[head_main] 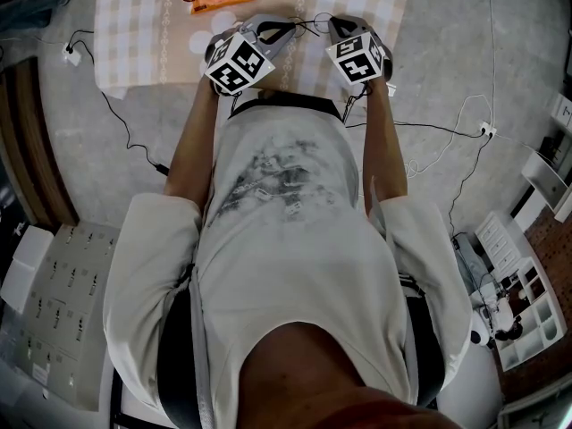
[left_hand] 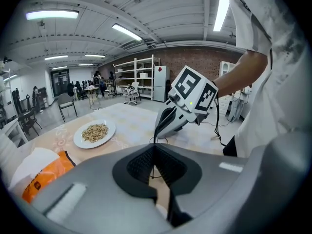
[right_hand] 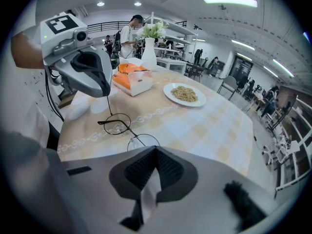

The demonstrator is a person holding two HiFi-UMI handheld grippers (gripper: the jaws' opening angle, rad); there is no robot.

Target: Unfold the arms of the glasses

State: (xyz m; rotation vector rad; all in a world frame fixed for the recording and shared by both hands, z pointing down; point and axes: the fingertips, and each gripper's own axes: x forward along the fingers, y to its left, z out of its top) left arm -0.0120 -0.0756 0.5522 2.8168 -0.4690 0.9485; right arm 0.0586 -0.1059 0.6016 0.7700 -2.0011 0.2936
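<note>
Left tongs (left_hand: 155, 148): pressed together, pinching the end of one thin dark arm (right_hand: 107, 106) of the glasses (right_hand: 118, 124); the arm runs straight down from the tips to the frame. Right tongs (right_hand: 155, 149): pressed together, pinching the glasses at the frame, just beside the nearer round lens (right_hand: 144, 141). The glasses are wire-rimmed with two round lenses. They hang between the two tongs just above the tabletop (right_hand: 209, 130), near its front edge. Whether the frame touches the cloth cannot be told. A second thin line crosses from the farther lens toward the right tongs. In the head view the tongs face each other, tips close together, marker cubes uppermost, in front of the person (head_main: 286, 195), who wears a pale printed shirt. The tabletop carries a pale checked cloth (head_main: 134, 34). On it, well apart from the glasses: a white plate (right_hand: 184, 94) of brown grain-like food; an orange and white packet (right_hand: 129, 80); a white vase (right_hand: 148, 53) with flowers. Cables (head_main: 125, 123) lie on the grey floor (head_main: 500, 52).
</note>
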